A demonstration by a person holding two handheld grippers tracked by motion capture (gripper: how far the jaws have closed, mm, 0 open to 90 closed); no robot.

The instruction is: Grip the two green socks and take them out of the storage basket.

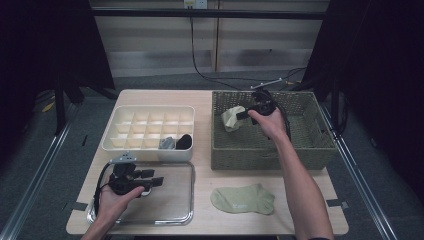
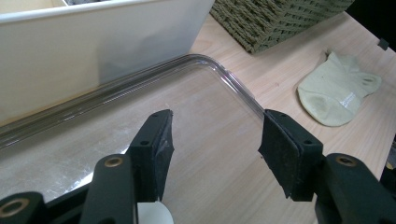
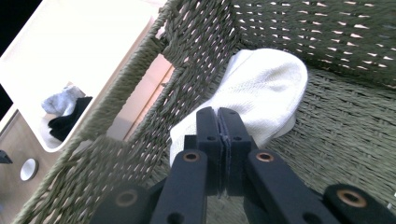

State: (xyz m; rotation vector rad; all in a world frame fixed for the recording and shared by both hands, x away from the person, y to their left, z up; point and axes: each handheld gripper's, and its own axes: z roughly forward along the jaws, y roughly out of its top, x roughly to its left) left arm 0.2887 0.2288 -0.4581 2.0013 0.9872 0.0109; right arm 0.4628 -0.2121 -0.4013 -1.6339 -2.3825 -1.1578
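Black jaws of the right gripper sit pressed together on the edge of a pale sock — it hangs just past their tips, inside the woven basket. Left gripper jaws stand apart with nothing between them, over a clear tray. Off to their right lies a flat green sock on the wooden table — the white divided box stands just ahead.

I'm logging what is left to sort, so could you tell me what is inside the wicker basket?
Inside the wicker basket, the right gripper is shut on a pale sock. The near wall hides the floor strip behind it.
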